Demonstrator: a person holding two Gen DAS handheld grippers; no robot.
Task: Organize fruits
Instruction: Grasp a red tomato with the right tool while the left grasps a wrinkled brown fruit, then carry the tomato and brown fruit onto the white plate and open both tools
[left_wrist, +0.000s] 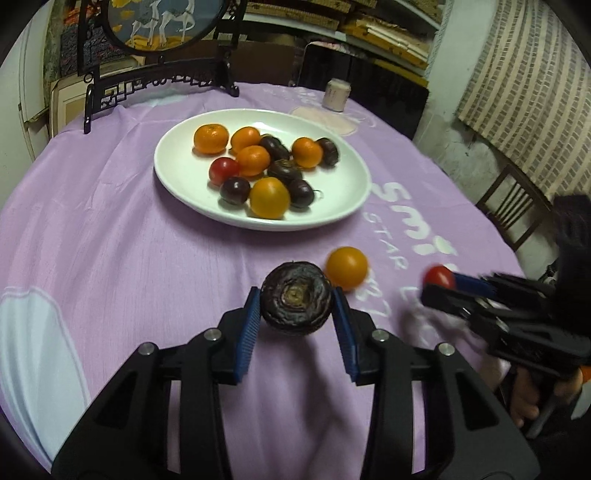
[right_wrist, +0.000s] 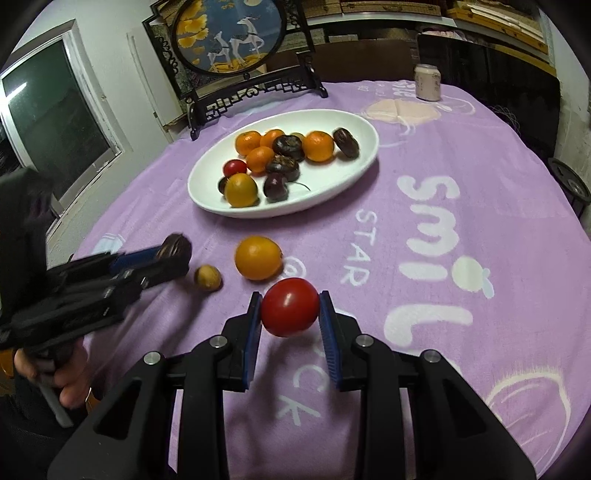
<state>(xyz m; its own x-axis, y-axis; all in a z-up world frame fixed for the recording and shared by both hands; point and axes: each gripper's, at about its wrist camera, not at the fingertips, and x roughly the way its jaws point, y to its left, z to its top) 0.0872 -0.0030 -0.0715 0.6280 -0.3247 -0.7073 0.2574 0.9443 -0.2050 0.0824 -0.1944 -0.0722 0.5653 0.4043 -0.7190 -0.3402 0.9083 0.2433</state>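
Observation:
My left gripper (left_wrist: 296, 300) is shut on a dark brown water chestnut (left_wrist: 295, 297), held above the purple cloth; it also shows at the left of the right wrist view (right_wrist: 176, 254). My right gripper (right_wrist: 290, 308) is shut on a red tomato (right_wrist: 290, 306), also seen in the left wrist view (left_wrist: 439, 277). A white oval plate (left_wrist: 184, 177) (right_wrist: 347, 122) holds several oranges, dark chestnuts and a red tomato. A loose yellow-orange fruit (left_wrist: 346, 267) (right_wrist: 258, 257) lies on the cloth before the plate. A small tan nut-like fruit (right_wrist: 208, 277) lies next to it.
A purple tablecloth with white lettering (right_wrist: 436, 206) covers the round table. A black framed deer screen (left_wrist: 162, 33) (right_wrist: 229, 40) stands at the back. A small pale jar (left_wrist: 336, 94) (right_wrist: 427, 82) stands behind the plate. A wooden chair (left_wrist: 509, 206) stands at the right.

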